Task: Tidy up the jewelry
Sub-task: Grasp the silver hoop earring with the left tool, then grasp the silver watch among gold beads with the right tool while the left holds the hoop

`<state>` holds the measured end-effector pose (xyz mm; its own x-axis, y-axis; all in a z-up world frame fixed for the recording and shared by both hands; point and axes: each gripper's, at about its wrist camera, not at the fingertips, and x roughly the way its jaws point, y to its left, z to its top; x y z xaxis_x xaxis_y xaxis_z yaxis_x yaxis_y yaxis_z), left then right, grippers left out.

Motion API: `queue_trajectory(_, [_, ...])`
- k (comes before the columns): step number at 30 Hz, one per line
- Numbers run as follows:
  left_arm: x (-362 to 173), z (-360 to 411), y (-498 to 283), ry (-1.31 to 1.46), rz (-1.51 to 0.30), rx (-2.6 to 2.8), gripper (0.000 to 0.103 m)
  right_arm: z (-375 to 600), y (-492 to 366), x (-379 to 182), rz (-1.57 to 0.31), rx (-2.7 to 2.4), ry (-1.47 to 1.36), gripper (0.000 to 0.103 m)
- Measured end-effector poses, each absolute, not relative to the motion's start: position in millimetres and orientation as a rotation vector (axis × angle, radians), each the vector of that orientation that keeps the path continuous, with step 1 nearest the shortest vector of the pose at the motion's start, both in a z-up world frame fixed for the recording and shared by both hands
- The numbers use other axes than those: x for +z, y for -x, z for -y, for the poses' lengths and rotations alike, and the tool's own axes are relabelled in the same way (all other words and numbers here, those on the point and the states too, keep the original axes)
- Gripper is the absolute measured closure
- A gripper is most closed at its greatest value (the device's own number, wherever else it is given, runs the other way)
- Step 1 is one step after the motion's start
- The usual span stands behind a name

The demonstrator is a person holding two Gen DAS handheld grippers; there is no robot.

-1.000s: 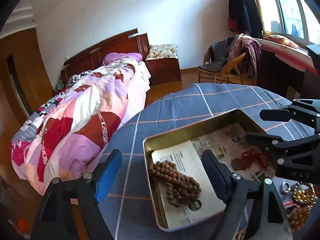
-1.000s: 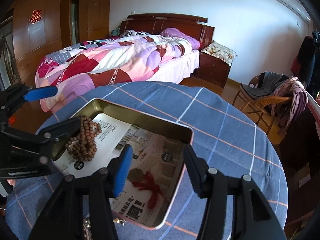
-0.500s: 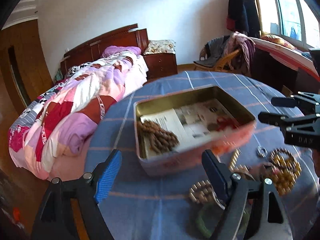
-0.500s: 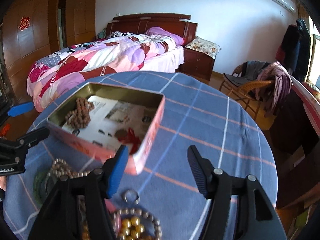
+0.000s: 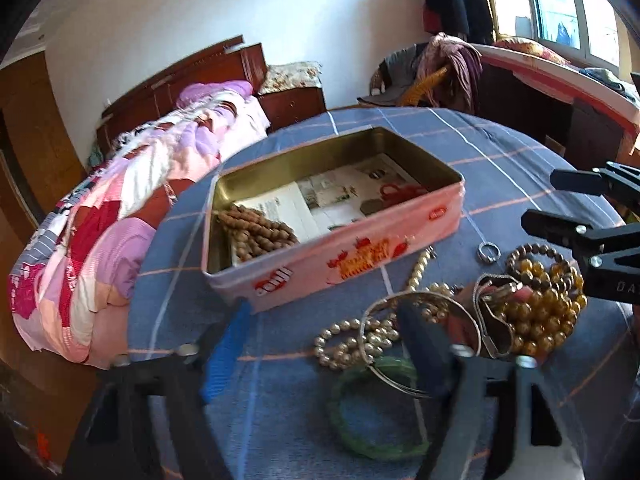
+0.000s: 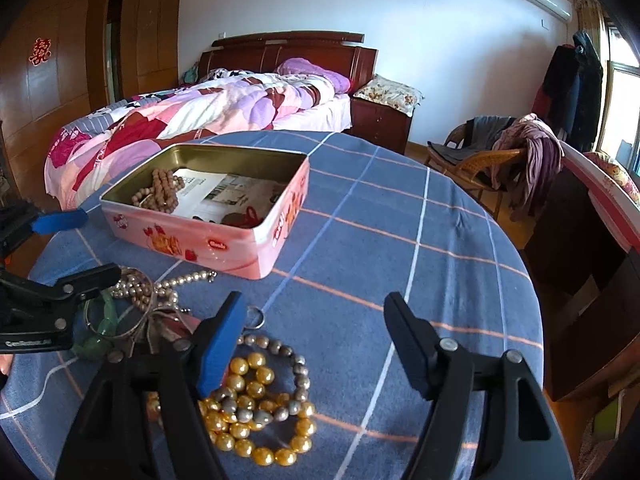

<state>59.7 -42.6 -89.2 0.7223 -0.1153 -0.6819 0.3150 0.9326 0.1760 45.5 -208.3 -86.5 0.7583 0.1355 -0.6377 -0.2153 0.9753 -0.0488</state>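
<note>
An open pink tin box (image 5: pixel 352 256) (image 6: pixel 224 246) stands on the blue checked tablecloth (image 6: pixel 400 240). Inside lie a brown wooden bead string (image 5: pixel 256 232) (image 6: pixel 160 192), paper, and a red-corded pendant (image 5: pixel 400 192). In front of the box is a jewelry pile: silver bead strand (image 5: pixel 352 340), metal bangle (image 5: pixel 420 344), green bangle (image 5: pixel 372 416), small ring (image 5: pixel 489 252), golden bead bracelets (image 5: pixel 536 308) (image 6: pixel 256 412). My left gripper (image 5: pixel 324 344) is open and empty above the pile. My right gripper (image 6: pixel 312 344) is open and empty over the golden beads.
The round table's edge curves close on the right (image 6: pixel 532 320). A bed with a patchwork quilt (image 6: pixel 200 116) lies beyond the table. A wicker chair with clothes (image 6: pixel 500 152) and a dark desk (image 6: pixel 592 240) stand at the right.
Both grippers have pulled back and down from over the box toward the near side of the table. The jewelry pile has come into view. Both stay open.
</note>
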Motion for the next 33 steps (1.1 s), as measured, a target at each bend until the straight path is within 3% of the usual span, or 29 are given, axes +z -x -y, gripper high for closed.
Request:
queue_trajectory(4, [-97,47,-62,-0.280,-0.763,-0.271,0.055,212,-45,-88,-0.682,0.189,0.103,0.027])
queue_trajectory(6, [-100,48,-62,-0.263,-0.776,-0.289,0.056,213,-44,-89,-0.682,0.186,0.099,0.027])
queue_trajectory(9, [-101,50,-60,-0.246,-0.781,-0.319,0.075,212,-42,-89,-0.680,0.180,0.106,0.026])
queue_trajectory(10, [-101,51,-59,-0.240,-0.783,-0.329,0.092,211,-41,-90,-0.680,0.179,0.107,0.026])
queue_trajectory(11, [-101,51,-58,-0.245,-0.779,-0.324,0.100,211,-41,-90,-0.680,0.175,0.108,0.026])
queue_trajectory(30, [-51,10,-35,-0.138,-0.624,-0.271,0.101,216,-34,-87,-0.637,0.196,0.075,0.024])
queue_trajectory(32, [-54,6,-38,-0.138,-0.633,-0.255,0.101,213,-32,-86,-0.637,0.227,0.078,0.028])
queue_trajectory(33, [-56,4,-40,-0.133,-0.640,-0.251,0.101,212,-33,-86,-0.646,0.250,0.068,0.036])
